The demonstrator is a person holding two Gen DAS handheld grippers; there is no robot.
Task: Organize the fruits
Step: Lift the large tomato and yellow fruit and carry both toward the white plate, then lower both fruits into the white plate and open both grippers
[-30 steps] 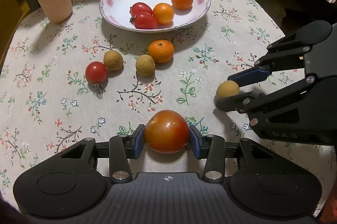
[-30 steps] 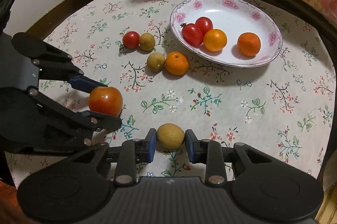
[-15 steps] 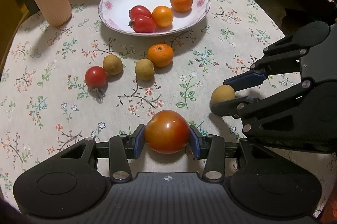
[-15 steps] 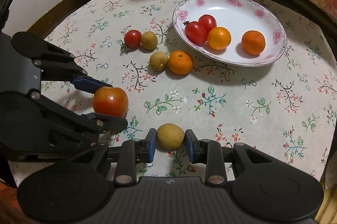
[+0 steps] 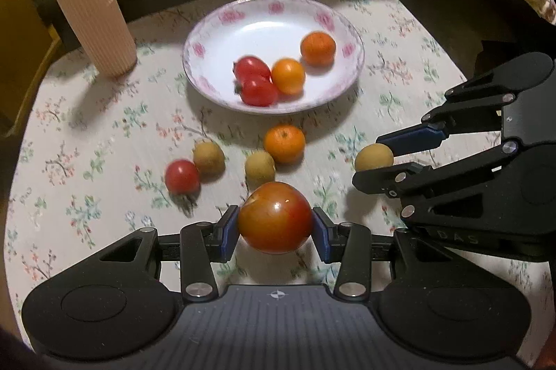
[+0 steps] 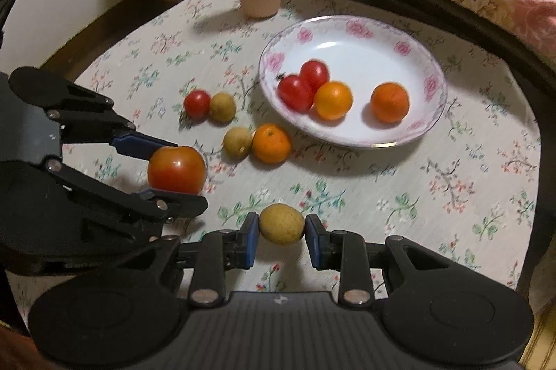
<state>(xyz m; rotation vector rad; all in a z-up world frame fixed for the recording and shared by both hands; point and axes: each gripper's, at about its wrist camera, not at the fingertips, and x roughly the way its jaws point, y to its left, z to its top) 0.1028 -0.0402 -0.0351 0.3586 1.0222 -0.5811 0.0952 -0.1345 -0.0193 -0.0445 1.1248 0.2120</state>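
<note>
Gripping a large tomato (image 5: 274,217) across its widest part, the left gripper (image 5: 274,227) has both blue pads pressed on the fruit's flanks and carries it clear above the flowered tablecloth (image 5: 87,133). Its skin looks glossy and taut, so I judge it slippery and easily bruised: a light squeeze at the equator suits it, not near the stem end. Beside it, the right gripper (image 6: 282,231) is closed on a small tan fruit (image 6: 281,224), held at its two sides; this one seems light, firm and matt, less likely to slip, yet small enough to pop out if the pads sit off centre. Farther out on the cloth lie a small red tomato (image 5: 181,176) touching a tan fruit (image 5: 208,158), and another tan fruit (image 5: 259,166) touching a mandarin (image 5: 284,143). Those pairs will probably roll when one partner is lifted. Beyond them stands the flowered plate (image 5: 208,57), holding two red tomatoes (image 5: 255,81), an orange-yellow fruit (image 5: 288,75) and a mandarin (image 5: 318,48); bare white space remains on its left side and back. A ribbed pink cylinder (image 5: 88,1) stands far left of the plate.
</note>
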